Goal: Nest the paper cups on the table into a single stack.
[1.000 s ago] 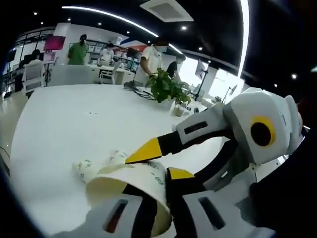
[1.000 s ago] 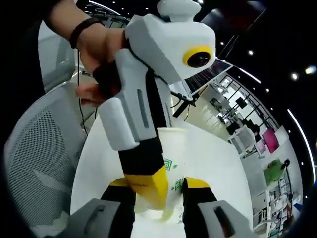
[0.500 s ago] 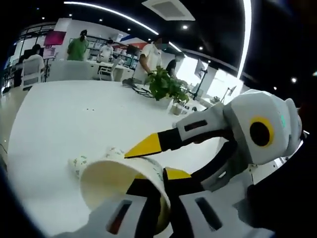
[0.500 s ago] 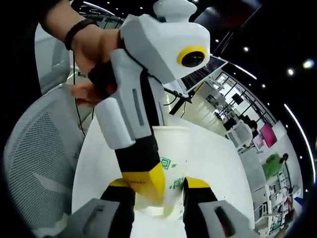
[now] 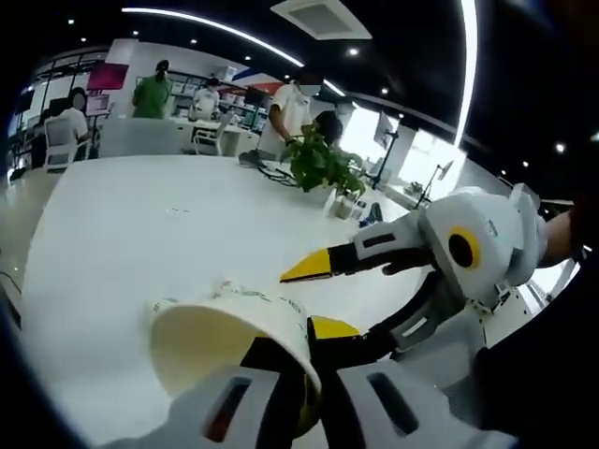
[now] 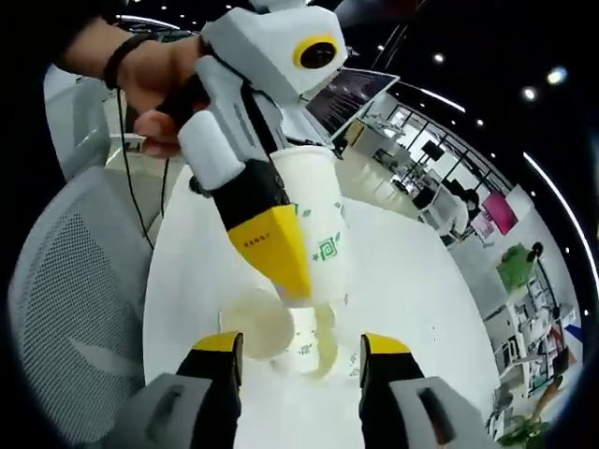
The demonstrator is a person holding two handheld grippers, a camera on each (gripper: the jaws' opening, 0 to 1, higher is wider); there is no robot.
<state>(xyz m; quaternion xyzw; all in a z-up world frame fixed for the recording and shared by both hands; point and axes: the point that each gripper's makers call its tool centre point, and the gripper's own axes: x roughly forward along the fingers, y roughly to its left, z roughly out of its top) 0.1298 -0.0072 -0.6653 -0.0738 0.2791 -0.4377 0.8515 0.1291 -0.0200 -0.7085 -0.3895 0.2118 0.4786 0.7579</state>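
Left gripper [image 6: 281, 253] is seen in the right gripper view clamped on a paper cup [image 6: 314, 224], one yellow-tipped jaw laid against the cup's outer wall and the cup carried base-down above the table [image 6: 412, 281]. In the left gripper view the same cup's open mouth [image 5: 225, 337] is seen close at the base of that gripper's own jaws.

Right gripper [image 6: 299, 351] is held with its jaws spread wide and nothing between them; in the left gripper view it [image 5: 314, 299] is seen parted just beside the held cup.

Just ahead of the right gripper's jaws, and directly below the held cup, two more cups [image 6: 281, 332] are seen on the table, apparently lying on their sides, though their exact pose cannot be told.

The step in hand is judged to be the carrying of the held cup toward the others. For the next move, a lying cup is likely to need righting or grasping by the right gripper, so that the held cup's base can be lined up with an open mouth.
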